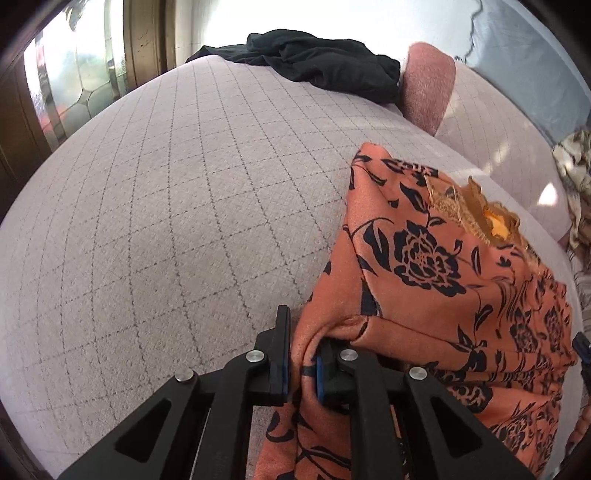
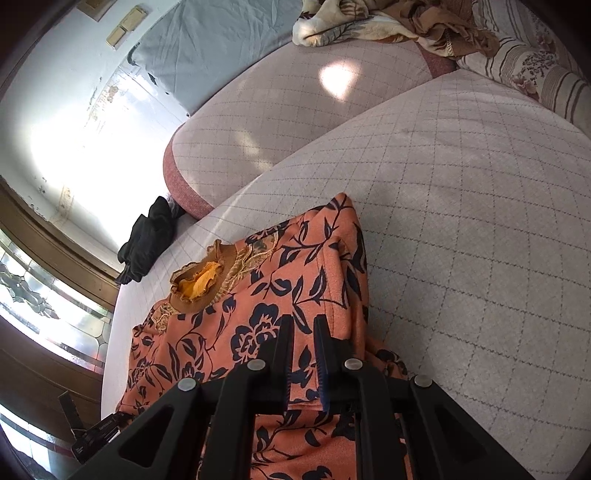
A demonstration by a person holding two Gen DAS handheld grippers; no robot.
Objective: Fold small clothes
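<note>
Big bed (image 1: 166, 221) fills both views, covered in pale grey quilted fabric with a thin dark diamond grid. Second cushion (image 2: 266, 122) of the same fabric sits behind it, with a coarse pink-red edge. Grey-blue pillow (image 2: 207, 48) leans on the white wall. Crumpled cream leaf-print blanket (image 2: 351, 22) lies at the far side, striped floral bedding (image 2: 535, 70) beside it. Dark bundled garment (image 1: 325, 62) lies at the bed's far edge, well apart from the work.

Orange dress (image 1: 443, 277) with black flower print lies on the bed, partly folded, frilly tan-and-yellow collar (image 2: 201, 280) facing up.

Left gripper (image 1: 301, 354) is nearly closed, pinching a bunched fold at the dress's edge. Right gripper (image 2: 303, 354) is narrowly parted, fingers over the dress; actual grip cannot be told.
</note>
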